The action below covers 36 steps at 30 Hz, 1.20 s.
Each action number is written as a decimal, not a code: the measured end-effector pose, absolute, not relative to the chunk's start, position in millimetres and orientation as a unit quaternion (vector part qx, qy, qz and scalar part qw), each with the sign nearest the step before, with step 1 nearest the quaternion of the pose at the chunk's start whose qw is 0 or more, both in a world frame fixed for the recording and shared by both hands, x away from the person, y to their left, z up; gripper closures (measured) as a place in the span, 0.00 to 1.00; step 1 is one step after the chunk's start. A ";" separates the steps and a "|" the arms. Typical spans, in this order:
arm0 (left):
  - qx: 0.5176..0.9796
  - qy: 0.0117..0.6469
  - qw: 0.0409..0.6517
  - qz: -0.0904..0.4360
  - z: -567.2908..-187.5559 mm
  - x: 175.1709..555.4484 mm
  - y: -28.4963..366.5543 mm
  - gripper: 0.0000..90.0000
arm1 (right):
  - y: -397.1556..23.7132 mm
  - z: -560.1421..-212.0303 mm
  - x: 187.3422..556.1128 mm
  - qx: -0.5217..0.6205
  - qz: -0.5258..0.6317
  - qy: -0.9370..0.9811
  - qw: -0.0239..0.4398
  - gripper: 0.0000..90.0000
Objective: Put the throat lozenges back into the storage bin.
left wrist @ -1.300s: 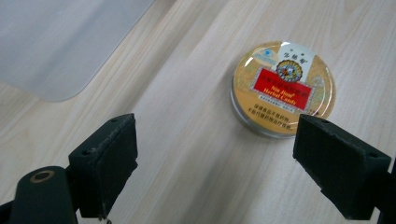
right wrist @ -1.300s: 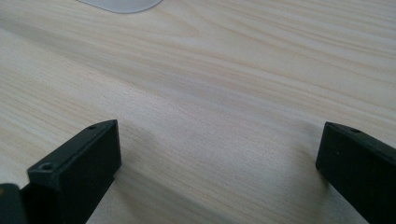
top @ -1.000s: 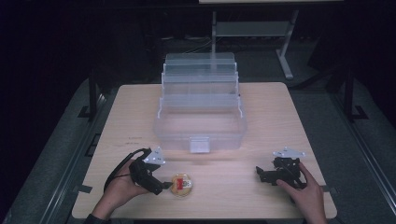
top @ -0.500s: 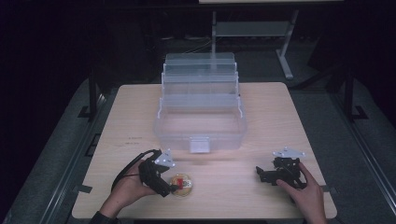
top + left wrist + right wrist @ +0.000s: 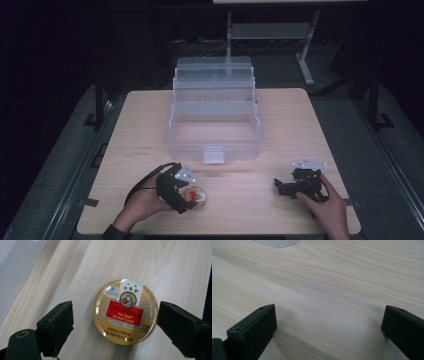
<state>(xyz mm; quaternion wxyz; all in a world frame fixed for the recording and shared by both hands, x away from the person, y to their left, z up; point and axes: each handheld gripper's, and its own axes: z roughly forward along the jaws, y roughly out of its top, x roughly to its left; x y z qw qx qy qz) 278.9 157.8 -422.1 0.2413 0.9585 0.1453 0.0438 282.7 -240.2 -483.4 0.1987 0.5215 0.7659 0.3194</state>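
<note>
1. The left gripper point(image 5: 113, 322) hangs over the candy tin point(image 5: 125, 311), jaws spread wide to either side; one jaw sits almost against the rim, the other stands clearly apart, so nothing is gripped yet.
2. The tin lies flat, lid up, on the near left of the wooden table point(image 5: 280, 210).
3. The right gripper point(image 5: 328, 332) rests low over bare wood at the near right, jaws wide apart and empty.
4. Judging by this, closing, lifting and stowing all remain.
5. Farther back stands the clear tiered box point(image 5: 214, 117), open, well apart from the tin.
6. Beyond, the room is dark, with a metal stand point(image 5: 305, 50).
</note>
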 end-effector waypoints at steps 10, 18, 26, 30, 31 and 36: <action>0.964 0.129 0.228 0.035 -426.7 278.5 147.7 0.14 | -240.3 -483.5 282.7 0.521 0.319 0.766 0.199 0.00; 0.968 0.121 0.218 0.033 -431.0 278.7 140.7 0.14 | -240.2 -483.5 282.7 0.522 0.319 0.766 0.199 0.00; 0.972 0.112 0.204 0.028 -436.1 278.2 135.1 0.14 | -240.2 -483.5 282.7 0.522 0.319 0.766 0.199 0.00; 0.974 0.108 0.196 0.027 -438.4 278.0 132.7 0.14 | -240.2 -483.5 282.7 0.521 0.319 0.766 0.199 0.00; 0.974 0.108 0.196 0.026 -438.9 277.9 132.2 0.14 | -240.3 -483.5 282.7 0.521 0.319 0.766 0.199 0.00; 0.976 0.105 0.188 0.025 -441.5 278.1 129.9 0.14 | -240.3 -483.5 282.7 0.521 0.319 0.766 0.199 0.00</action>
